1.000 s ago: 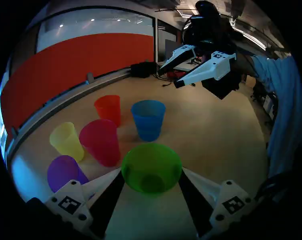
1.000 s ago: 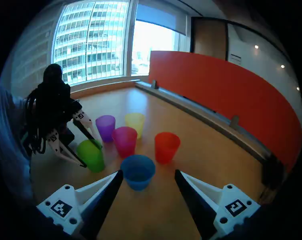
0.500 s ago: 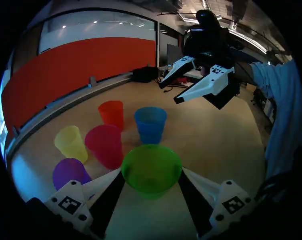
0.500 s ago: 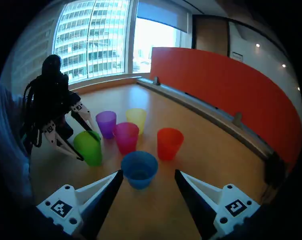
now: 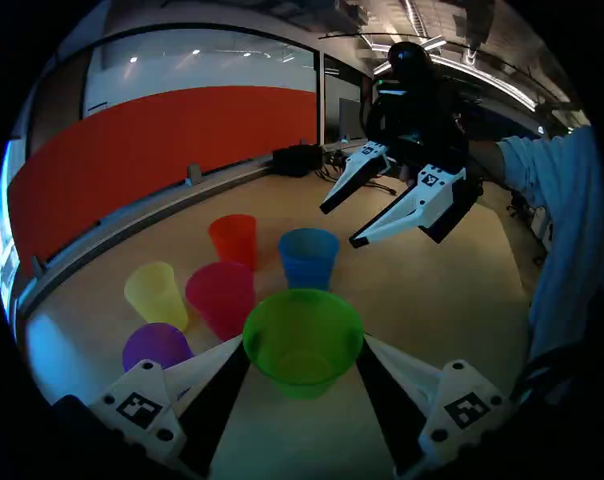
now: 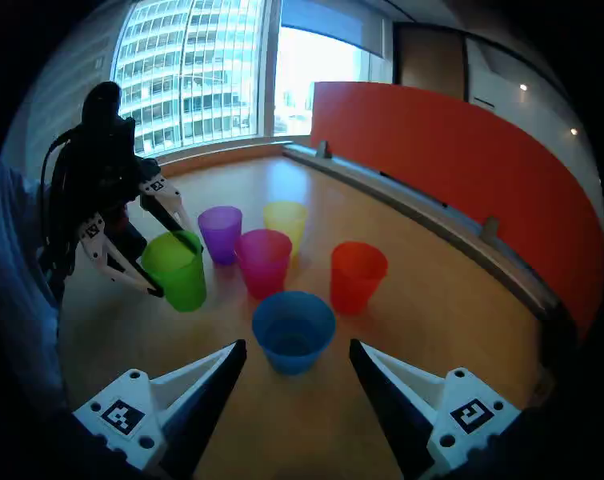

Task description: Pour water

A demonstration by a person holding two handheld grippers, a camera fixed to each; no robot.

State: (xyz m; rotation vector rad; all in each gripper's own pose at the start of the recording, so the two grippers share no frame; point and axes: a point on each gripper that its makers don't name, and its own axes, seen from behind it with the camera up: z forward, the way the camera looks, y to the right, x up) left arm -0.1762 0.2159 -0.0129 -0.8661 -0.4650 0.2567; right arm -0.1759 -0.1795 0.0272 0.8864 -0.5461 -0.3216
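A green cup point(image 5: 303, 352) sits between the fingers of my left gripper point(image 5: 302, 340), which is shut on its sides. The same green cup point(image 6: 178, 280) and left gripper point(image 6: 175, 270) appear at the left in the right gripper view. A blue cup point(image 5: 308, 256) stands just beyond it on the wooden table point(image 5: 430, 272). My right gripper point(image 5: 338, 226) hangs open in the air to the right of the blue cup. In its own view the right gripper point(image 6: 296, 344) is open, with the blue cup point(image 6: 294, 324) ahead between its fingers, untouched. Whether either cup holds water I cannot tell.
Orange point(image 5: 234, 238), pink point(image 5: 222, 296), yellow point(image 5: 156, 292) and purple point(image 5: 156, 346) cups stand grouped left of the blue one. An orange partition point(image 5: 142, 152) and a grey rail point(image 6: 430, 220) run along the table's far edge. A blue sleeve point(image 5: 566, 208) is at the right.
My right gripper has come down and closer to the blue cup. My left gripper keeps hold of the green cup and has shifted a little relative to the other cups.
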